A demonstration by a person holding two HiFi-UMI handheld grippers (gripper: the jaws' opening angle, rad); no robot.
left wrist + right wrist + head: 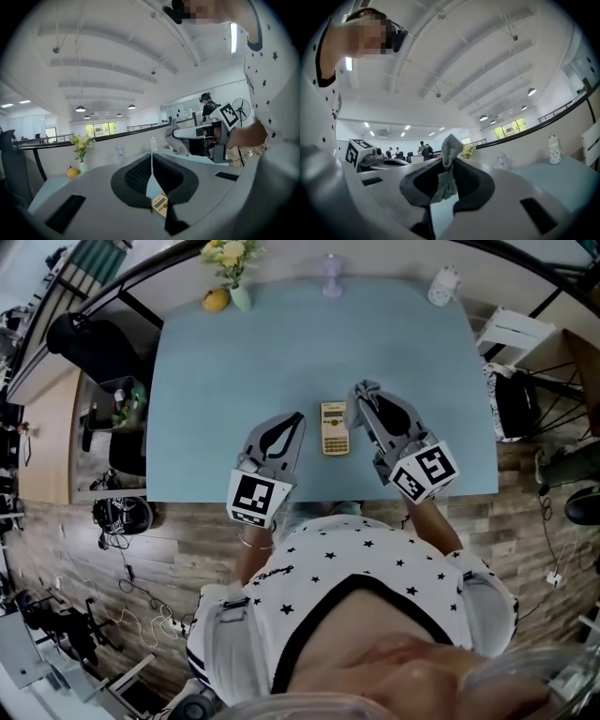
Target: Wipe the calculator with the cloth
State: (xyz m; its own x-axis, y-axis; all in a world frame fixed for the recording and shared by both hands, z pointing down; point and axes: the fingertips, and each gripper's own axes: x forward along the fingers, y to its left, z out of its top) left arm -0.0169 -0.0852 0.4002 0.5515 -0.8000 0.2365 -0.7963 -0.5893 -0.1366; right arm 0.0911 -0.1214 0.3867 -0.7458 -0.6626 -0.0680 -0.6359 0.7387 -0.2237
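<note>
A small beige calculator (335,427) lies flat on the light blue table (206,381), between my two grippers; its corner (160,205) shows beneath the left jaws. My left gripper (297,417) is just left of it, raised and tilted up, with its jaws shut together on nothing (151,158). Just right of the calculator, my right gripper (366,405) is shut on a grey knitted cloth (361,390). The cloth (449,164) sticks up past the fingertips and hangs down between the pads. From the left gripper view the cloth (175,140) droops off the right gripper's tip.
Along the table's far edge stand a vase of yellow flowers (232,263), a yellow fruit (216,300), a small lilac object (331,273) and a white spotted jar (442,287). The near table edge runs just behind the marker cubes. A white box (514,332) sits right of the table.
</note>
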